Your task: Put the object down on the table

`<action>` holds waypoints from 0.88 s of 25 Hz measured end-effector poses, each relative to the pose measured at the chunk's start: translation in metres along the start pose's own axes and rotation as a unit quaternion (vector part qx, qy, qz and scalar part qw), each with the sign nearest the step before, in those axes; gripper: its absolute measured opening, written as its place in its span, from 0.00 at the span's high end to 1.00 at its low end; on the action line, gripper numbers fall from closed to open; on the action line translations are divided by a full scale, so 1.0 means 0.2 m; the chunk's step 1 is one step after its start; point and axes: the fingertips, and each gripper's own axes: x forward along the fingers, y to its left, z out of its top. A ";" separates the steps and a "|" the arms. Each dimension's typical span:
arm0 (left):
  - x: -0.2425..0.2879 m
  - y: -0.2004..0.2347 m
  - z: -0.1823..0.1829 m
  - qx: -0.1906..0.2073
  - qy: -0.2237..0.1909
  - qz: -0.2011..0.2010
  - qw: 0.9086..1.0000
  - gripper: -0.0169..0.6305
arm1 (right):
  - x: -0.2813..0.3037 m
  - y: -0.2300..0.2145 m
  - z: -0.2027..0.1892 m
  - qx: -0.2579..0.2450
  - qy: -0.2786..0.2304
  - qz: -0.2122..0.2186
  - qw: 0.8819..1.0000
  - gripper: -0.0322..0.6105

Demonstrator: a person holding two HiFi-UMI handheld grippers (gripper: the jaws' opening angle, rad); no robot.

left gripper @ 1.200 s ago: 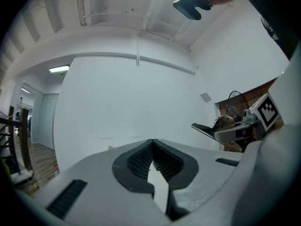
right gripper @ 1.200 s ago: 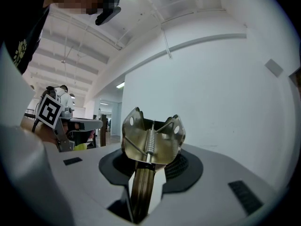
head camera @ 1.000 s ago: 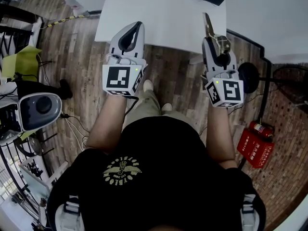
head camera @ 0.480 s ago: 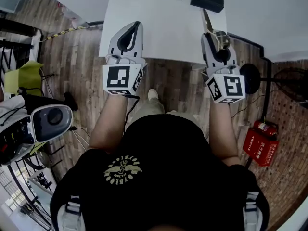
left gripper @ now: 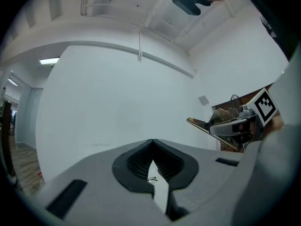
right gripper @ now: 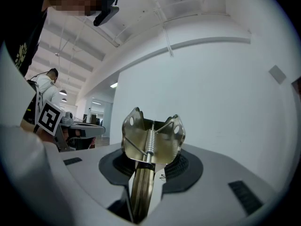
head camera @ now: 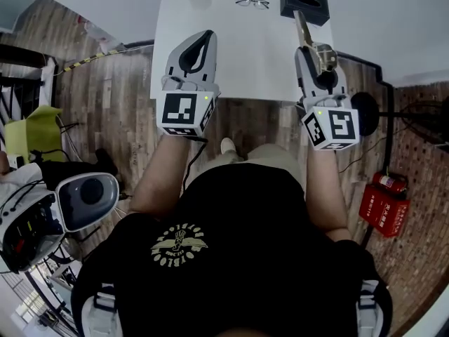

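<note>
Right gripper view: my right gripper (right gripper: 143,173) is clamped on a metal spring clamp (right gripper: 151,140), held above the white table (head camera: 238,55) and not yet set down. My left gripper (head camera: 200,39) has its jaws together (nothing in them). If I let go from up here, the clamp could bounce toward the glasses (head camera: 252,3) or the black tissue box (head camera: 305,4) beyond.

Ahead of you, a pair of glasses (head camera: 252,3) lies near a black box (head camera: 304,4) with a slot in its top, the two not touching. Low on your right, a red fire extinguisher (head camera: 390,185) lies against a red box (head camera: 379,213) on the brick-patterned floor (head camera: 421,258), not far from a round black base (head camera: 365,112). On your left, over the wood-plank floor (head camera: 105,111), you have a yellow-green object (head camera: 31,126), a strip of yellow-and-black tape (head camera: 88,60) and a white-grey device with a round dark face (head camera: 88,199).
</note>
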 end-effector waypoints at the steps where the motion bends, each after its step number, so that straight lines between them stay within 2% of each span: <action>1: 0.02 0.09 -0.02 -0.003 0.002 -0.001 1.000 0.96 | 0.08 0.03 -0.01 -0.002 0.004 0.000 1.000 0.75; 3: 0.03 0.24 -0.03 -0.005 0.002 -0.002 1.000 0.96 | 0.20 0.11 0.00 -0.005 0.007 -0.002 1.000 0.75; 7: 0.04 0.31 -0.03 -0.001 -0.002 -0.003 1.000 0.96 | 0.25 0.11 0.02 -0.003 0.000 -0.008 1.000 0.75; 16: 0.38 0.61 -0.23 -0.002 0.020 0.000 1.000 0.96 | 0.71 0.02 -0.16 0.013 0.022 -0.004 1.000 0.75; 18: 0.39 0.63 -0.24 -0.002 0.021 0.001 1.000 0.96 | 0.73 0.02 -0.18 0.013 0.023 -0.003 1.000 0.75; 22: 0.23 0.51 -0.14 0.000 0.014 0.008 1.000 0.96 | 0.55 0.05 -0.08 0.009 0.012 0.000 1.000 0.75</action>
